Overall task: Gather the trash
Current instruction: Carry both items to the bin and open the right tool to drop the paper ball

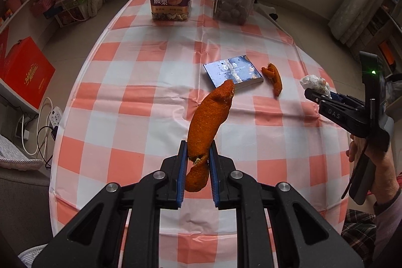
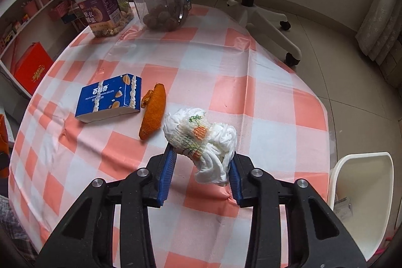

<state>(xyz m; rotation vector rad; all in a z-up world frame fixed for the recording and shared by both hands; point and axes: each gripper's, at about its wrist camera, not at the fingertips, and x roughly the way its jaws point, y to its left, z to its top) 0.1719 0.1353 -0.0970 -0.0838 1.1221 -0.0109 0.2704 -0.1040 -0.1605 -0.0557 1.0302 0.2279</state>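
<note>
Black claw arms, blue pads (silver screws).

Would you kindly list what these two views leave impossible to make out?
- White bin: right wrist view, cut by the frame edge; contents mostly unseen.
- Blue box: left wrist view, near corner hidden behind the held orange peel.
- Small print on the cashew jar: too small.

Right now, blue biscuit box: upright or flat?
Flat. The blue biscuit box lies on its broad face on the checked tablecloth, printed front up, beside an orange peel.
</note>
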